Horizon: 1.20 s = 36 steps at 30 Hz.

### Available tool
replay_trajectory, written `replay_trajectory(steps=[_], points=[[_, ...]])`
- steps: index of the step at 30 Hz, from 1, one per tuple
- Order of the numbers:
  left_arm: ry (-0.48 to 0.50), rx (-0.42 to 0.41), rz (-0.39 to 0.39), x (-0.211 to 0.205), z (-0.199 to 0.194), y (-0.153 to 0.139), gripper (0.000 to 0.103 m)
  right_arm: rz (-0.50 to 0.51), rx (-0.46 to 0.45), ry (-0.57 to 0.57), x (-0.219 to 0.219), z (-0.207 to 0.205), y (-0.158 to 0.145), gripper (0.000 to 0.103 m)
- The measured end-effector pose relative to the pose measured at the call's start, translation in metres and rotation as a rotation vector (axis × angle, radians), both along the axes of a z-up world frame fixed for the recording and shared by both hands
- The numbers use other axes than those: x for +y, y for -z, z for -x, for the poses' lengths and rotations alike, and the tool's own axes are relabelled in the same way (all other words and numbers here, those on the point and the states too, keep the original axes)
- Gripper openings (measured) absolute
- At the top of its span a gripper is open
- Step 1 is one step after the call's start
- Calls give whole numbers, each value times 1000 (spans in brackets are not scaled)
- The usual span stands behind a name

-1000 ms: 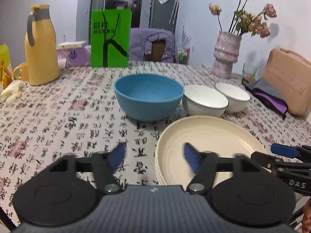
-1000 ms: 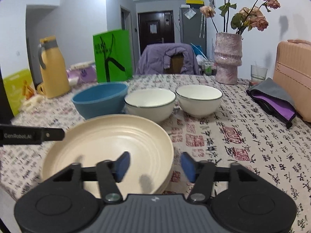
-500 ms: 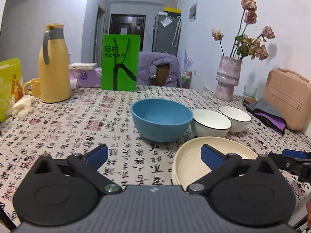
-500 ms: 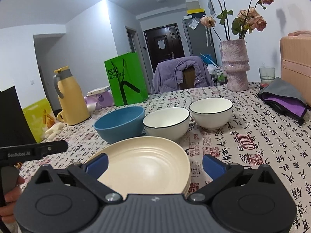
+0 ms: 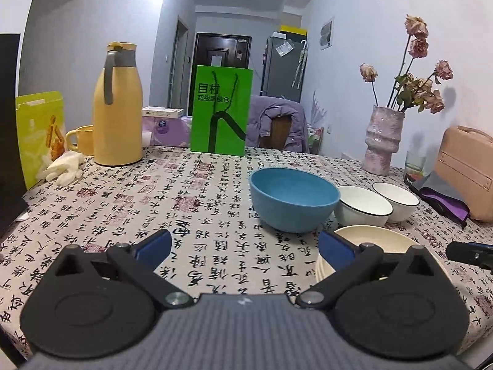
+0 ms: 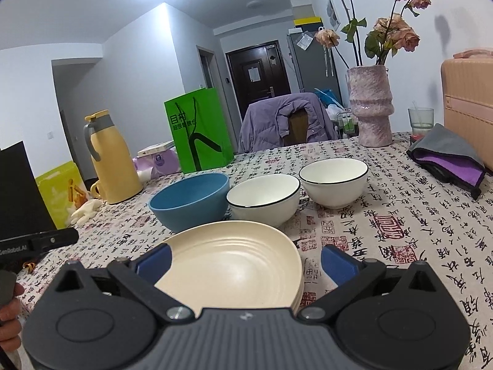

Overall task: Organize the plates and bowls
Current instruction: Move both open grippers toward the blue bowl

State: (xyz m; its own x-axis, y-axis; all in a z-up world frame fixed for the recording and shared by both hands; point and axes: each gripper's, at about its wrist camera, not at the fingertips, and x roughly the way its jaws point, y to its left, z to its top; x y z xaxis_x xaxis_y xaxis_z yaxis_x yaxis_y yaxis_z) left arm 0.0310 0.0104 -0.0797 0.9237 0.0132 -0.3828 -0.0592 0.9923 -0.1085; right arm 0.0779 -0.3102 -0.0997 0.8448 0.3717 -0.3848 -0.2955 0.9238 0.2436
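A stack of cream plates [image 6: 234, 262] [image 5: 379, 246] lies at the table's near edge. Behind it stand a blue bowl [image 6: 189, 199] [image 5: 292, 200] and two white bowls with dark rims, one in the middle [image 6: 263, 199] [image 5: 360, 205] and one on the right [image 6: 334, 182] [image 5: 396, 197]. My left gripper [image 5: 245, 246] is open over bare tablecloth, left of the plates, with nothing between its fingers. My right gripper [image 6: 245, 262] is open too, its blue pads held apart on either side of the plate stack's near part, not pressing on it.
A yellow thermos [image 5: 117, 104] and a cup stand at the back left, with a green paper bag [image 5: 220, 109] behind the bowls. A pink vase of dried flowers [image 5: 383, 138], a glass, a purple cloth pouch [image 6: 446, 160] and a tan case [image 5: 468, 169] occupy the right side.
Both grippers opened from half open to wide open. The left gripper moved left and tilted up, so the plates slid to its right. The right view tilted up slightly.
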Motion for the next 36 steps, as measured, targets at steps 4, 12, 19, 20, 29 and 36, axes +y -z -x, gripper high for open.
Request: replay_trajectory(steps=[4, 12, 19, 20, 29, 36], points=[[0, -3, 6, 7, 1, 0, 103, 9, 2, -2, 5, -2, -2, 103], [-10, -7, 7, 21, 0, -2, 103, 18, 9, -12, 20, -12, -7, 103], [-31, -10, 10, 36, -3, -12, 103, 18, 13, -24, 32, -22, -16, 103], [-32, -9, 9, 37, -3, -14, 103, 18, 13, -26, 34, -24, -17, 103], [-41, -27, 9, 47, -10, -28, 103, 36, 30, -37, 45, -39, -26, 103], [-49, -26, 12, 53, -22, -33, 103, 42, 29, -36, 51, -55, -33, 103]])
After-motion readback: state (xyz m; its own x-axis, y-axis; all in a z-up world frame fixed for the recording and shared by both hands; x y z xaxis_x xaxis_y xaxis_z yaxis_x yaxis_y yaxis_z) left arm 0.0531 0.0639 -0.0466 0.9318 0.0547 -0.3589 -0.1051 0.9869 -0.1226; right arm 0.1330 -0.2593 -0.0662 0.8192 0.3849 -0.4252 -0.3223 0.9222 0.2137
